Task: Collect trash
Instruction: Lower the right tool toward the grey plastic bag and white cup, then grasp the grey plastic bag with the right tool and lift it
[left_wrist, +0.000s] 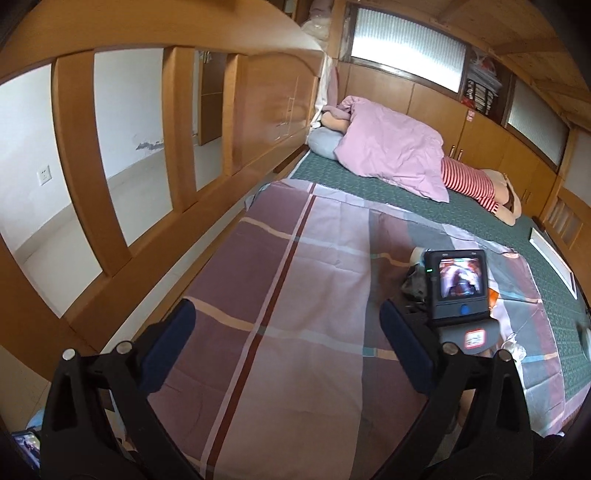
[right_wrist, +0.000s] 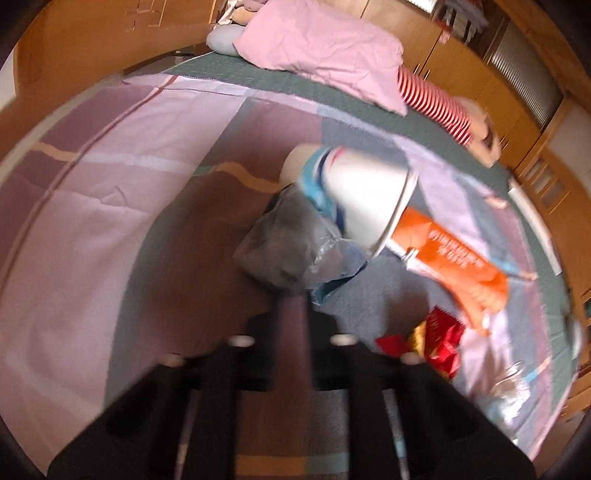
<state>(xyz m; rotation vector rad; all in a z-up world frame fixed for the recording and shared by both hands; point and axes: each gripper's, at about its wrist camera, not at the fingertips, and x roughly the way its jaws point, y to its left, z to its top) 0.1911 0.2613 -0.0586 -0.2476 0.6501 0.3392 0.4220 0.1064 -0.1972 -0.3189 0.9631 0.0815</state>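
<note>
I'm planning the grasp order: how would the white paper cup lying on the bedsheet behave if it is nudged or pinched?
The white paper cup lies on its side, so a nudge would probably roll it in a curve. It looks thin-walled and light, likely to crush under a hard pinch. It leans on the crumpled plastic bag and orange wrapper, which may shift with it.

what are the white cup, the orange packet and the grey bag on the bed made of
White cup: looks like matte paper with a rolled rim. Orange packet: probably glossy plastic film, creased, printed. Grey bag: thin translucent plastic, crumpled with shiny folds.
</note>
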